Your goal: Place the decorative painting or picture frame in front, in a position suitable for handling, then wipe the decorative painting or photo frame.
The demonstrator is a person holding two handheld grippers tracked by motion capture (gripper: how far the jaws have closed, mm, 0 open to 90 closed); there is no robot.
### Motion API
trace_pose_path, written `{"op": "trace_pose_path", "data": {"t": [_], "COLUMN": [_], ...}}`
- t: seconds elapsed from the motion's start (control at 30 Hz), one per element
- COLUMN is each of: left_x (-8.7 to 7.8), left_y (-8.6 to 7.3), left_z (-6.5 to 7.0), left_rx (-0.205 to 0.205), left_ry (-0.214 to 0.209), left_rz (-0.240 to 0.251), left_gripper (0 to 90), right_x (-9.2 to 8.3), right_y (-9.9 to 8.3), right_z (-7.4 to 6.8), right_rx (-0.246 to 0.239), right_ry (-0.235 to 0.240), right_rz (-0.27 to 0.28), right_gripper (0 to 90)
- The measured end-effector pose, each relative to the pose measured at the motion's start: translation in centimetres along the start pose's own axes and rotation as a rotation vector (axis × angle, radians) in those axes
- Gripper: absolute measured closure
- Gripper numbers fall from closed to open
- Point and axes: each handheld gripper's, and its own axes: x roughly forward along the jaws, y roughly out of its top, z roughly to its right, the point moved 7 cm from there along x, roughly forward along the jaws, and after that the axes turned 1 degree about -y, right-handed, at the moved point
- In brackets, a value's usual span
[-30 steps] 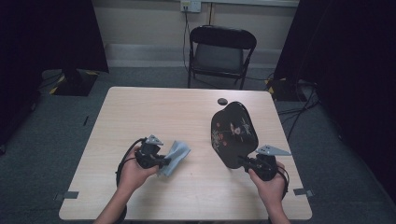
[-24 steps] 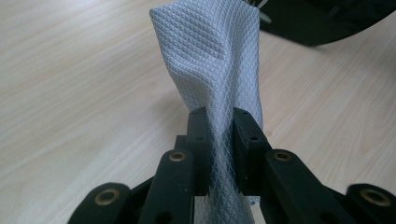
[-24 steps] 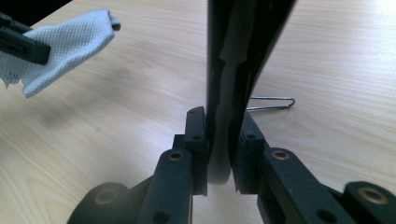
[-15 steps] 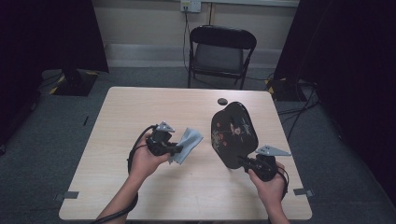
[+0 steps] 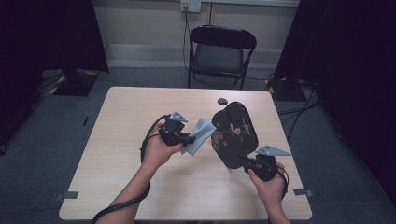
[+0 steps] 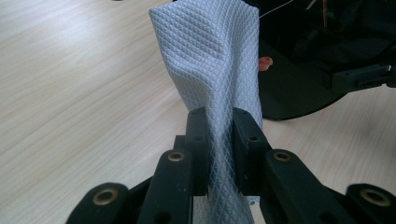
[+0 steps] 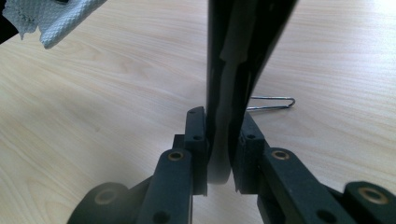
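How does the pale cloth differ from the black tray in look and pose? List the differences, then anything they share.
The cloth is pale blue-grey, soft and creased with a diamond weave; the tray is black, glossy, rigid and painted with a pattern. The cloth is much smaller than the tray. The cloth droops from the left gripper; the tray stands tilted on edge in the right gripper. Each is clamped between shut jaws.

On the tabletop (image 5: 116, 140) the left hand-held gripper (image 5: 189, 138) sits near the middle, with a cloth (image 5: 198, 135) pinched between its jaws and sticking out to the right. Just right of the cloth stands a tray (image 5: 233, 133), tilted up on edge, its near rim clamped in the right hand-held gripper (image 5: 243, 161). A small round cap (image 5: 222, 101) lies behind the tray. A chair (image 5: 222, 56) stands beyond the tabletop's far edge.
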Motion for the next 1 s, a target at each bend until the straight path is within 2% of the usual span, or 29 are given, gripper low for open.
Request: {"op": "trace_pose_path", "data": {"t": [0.2, 0.23, 0.33, 0.37, 0.43, 0.53, 0.57, 0.6, 0.63, 0.7, 0.87, 0.9, 1.0], "left_x": [0.5, 0.6, 0.9, 1.5, 1.7, 2.7, 3.4, 3.4, 4.0, 4.2, 5.0, 5.0, 4.7], "left_y": [0.5, 0.6, 0.3, -0.6, -1.0, -2.8, -4.2, -4.2, -5.3, -5.9, -7.6, -7.7, -7.7], "left_z": [0.1, 0.0, 0.0, -0.2, -0.2, -0.6, -0.8, -0.8, -1.1, -1.2, -1.6, -1.7, -1.4], "left_rx": [0.011, 0.016, 0.01, 0.011, 0.003, 0.005, 0.003, 0.003, -0.003, -0.004, -0.009, -0.002, 0.0], "left_ry": [-0.004, 0.006, 0.009, 0.018, 0.017, 0.025, 0.033, 0.033, 0.044, 0.041, 0.068, 0.095, 0.107], "left_rz": [-0.022, -0.045, -0.066, -0.097, -0.1, -0.14, -0.172, -0.172, -0.201, -0.216, -0.273, -0.278, -0.307], "left_gripper": [78.4, 78.3, 78.1, 78.1, 77.9, 77.8, 77.7, 77.7, 77.7, 77.4, 74.3, 68.3, 62.5], "right_x": [0.0, 0.0, 0.0, 0.0, 0.0, 0.0, 0.0, 0.0, 0.0, 0.0, 0.0, 0.0, 0.0], "right_y": [-0.1, -0.1, 0.0, 0.0, 0.0, 0.0, 0.0, 0.0, 0.0, 0.0, 0.0, 0.0, 0.0], "right_z": [0.0, 0.1, 0.0, 0.0, 0.0, 0.1, 0.0, 0.0, 0.0, 0.0, 0.0, 0.0, 0.0], "right_rx": [0.001, 0.001, -0.001, -0.001, -0.002, -0.002, -0.002, -0.002, -0.001, 0.0, -0.001, 0.0, 0.0], "right_ry": [0.003, 0.005, 0.003, 0.003, 0.003, 0.004, 0.004, 0.004, 0.003, 0.004, 0.005, 0.004, 0.005], "right_rz": [-0.006, -0.009, -0.006, -0.005, -0.007, -0.007, -0.009, -0.009, -0.009, -0.01, -0.011, -0.011, -0.013], "right_gripper": [78.9, 78.8, 78.8, 78.8, 78.8, 78.8, 78.8, 78.8, 78.8, 78.8, 78.8, 78.8, 78.8]}}
